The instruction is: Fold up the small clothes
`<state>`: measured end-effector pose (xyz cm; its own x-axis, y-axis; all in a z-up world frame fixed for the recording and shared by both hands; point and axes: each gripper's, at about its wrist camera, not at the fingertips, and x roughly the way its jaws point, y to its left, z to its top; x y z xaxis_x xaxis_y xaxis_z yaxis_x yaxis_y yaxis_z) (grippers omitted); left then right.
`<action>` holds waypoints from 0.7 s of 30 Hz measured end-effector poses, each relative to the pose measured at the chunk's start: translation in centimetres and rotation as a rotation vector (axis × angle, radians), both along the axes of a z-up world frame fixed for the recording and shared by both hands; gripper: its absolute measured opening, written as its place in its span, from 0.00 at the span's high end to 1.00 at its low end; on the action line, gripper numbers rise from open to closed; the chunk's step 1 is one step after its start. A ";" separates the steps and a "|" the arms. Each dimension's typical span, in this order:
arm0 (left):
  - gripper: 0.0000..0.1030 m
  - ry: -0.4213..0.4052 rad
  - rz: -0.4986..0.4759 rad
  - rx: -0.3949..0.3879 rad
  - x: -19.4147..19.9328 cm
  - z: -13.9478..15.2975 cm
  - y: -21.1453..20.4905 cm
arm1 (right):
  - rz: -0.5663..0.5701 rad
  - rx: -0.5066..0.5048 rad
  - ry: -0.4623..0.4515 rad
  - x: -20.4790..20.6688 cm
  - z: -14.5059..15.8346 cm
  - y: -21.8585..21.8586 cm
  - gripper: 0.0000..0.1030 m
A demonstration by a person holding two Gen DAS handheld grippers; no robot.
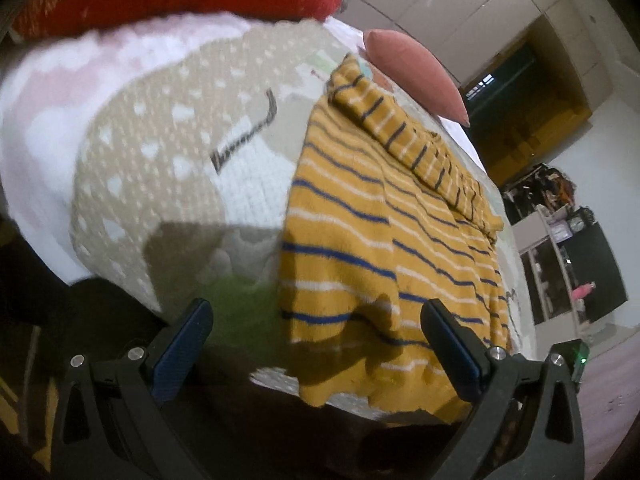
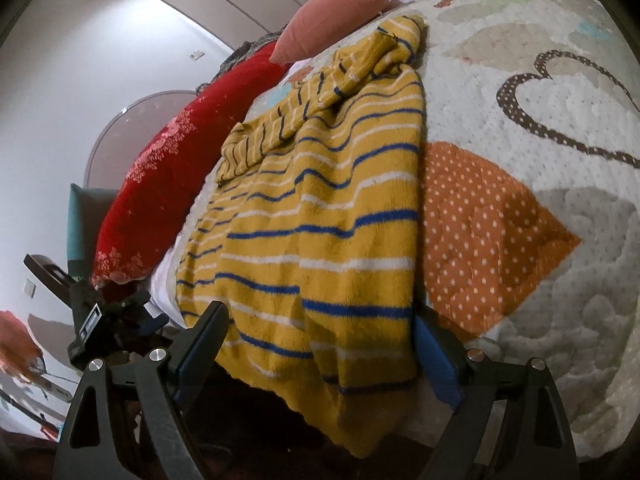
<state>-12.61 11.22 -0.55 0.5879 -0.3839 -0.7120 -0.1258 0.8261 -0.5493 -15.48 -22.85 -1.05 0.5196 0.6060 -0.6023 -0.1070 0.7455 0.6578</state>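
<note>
The striped sweater [image 2: 320, 208] lies flat on the bed [image 2: 520, 160] — hem over the near edge — with both grippers, left [image 1: 318, 322] and right [image 2: 320, 332], fingers apart at the hem, gripping nothing.

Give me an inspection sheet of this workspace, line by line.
Surface: bed with patterned quilt, hearts and dotted patches.
Job's things: yellow striped sweater spread flat, one sleeve folded across its top, hem hanging over the near bed edge.
Clutter: pink cushion and red blanket at the far side.
Tongs: left tongs open above the hem; right tongs open, straddling the hem corner.
Cables: nothing seen.
Surroundings: white cupboards, shelving rack.
</note>
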 end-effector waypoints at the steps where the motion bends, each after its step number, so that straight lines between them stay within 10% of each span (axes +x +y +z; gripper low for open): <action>1: 0.00 0.002 -0.008 -0.012 0.0 -0.3 -0.1 | 0.006 0.005 0.007 -0.2 -0.2 -0.1 0.11; 9: 0.00 0.039 -0.135 -0.183 0.6 -4.3 -2.4 | 0.007 0.107 0.065 -1.0 -2.0 -0.7 0.10; 17: 0.01 0.035 -0.243 -0.145 0.0 -5.7 -6.1 | 0.039 0.094 0.094 -1.1 -3.3 0.9 0.09; 21: 0.45 0.044 -0.222 -0.096 0.0 -5.1 -6.1 | 0.042 0.084 0.099 -1.2 -3.5 1.5 0.09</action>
<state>-12.60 5.11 -5.70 0.4508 -0.5674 -0.6890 0.0279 0.7805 -0.6245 -16.68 -21.37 -4.58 0.4330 0.6766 -0.5955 -0.0681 0.6833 0.7269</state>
